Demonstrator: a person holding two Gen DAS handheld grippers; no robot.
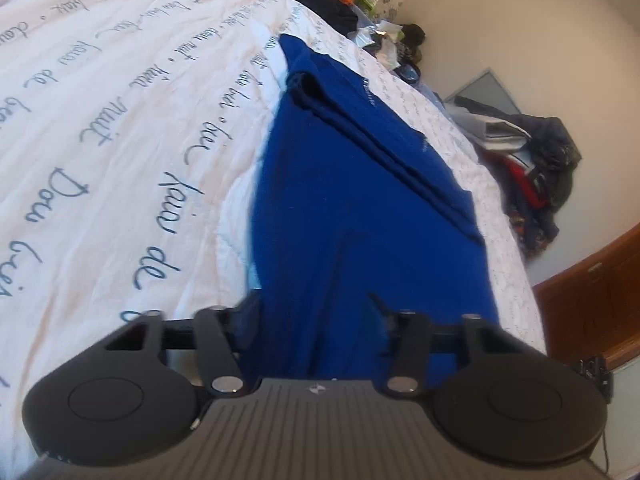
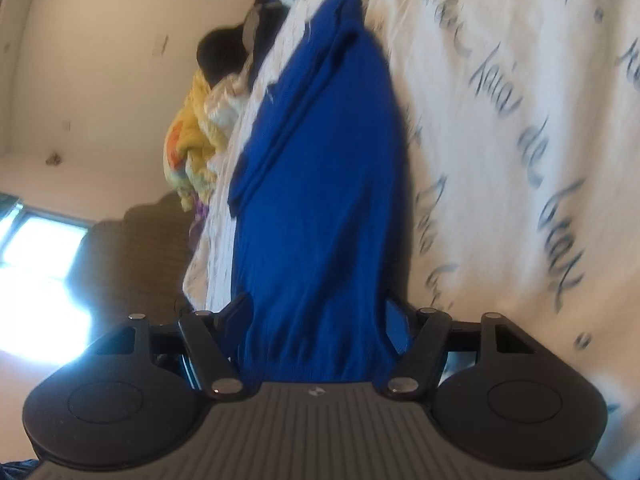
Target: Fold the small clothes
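While a wide bed [image 1: 100,128] covered by a white bedspread [image 2: 500,140] with looping dark script takes up most of both views, a blue garment [image 1: 360,200] lies stretched along the bedspread near the bed's edge, with a long folded layer running down its upper side. Seen from the right wrist, the same cloth [image 2: 320,180] runs from the camera up toward the far end of the bed, narrowing as it goes. Beyond the bed's edge, a heap of dark clothes [image 1: 536,172] rests against a pale wall [image 1: 520,20], and a wooden cabinet [image 1: 600,300] stands low at the right. A yellow patterned blanket [image 2: 192,140] hangs beside the mattress in the right view, next to a bright window [image 2: 36,272]. The left gripper [image 1: 316,312] has its jaws parted with the blue cloth lying between them; the fingers' tips are hidden by the fabric, so I cannot tell whether they press on it. The right gripper [image 2: 320,312] stands spread wider, the cloth's near hem bunched between its fingers [image 2: 236,312] without being visibly squeezed.
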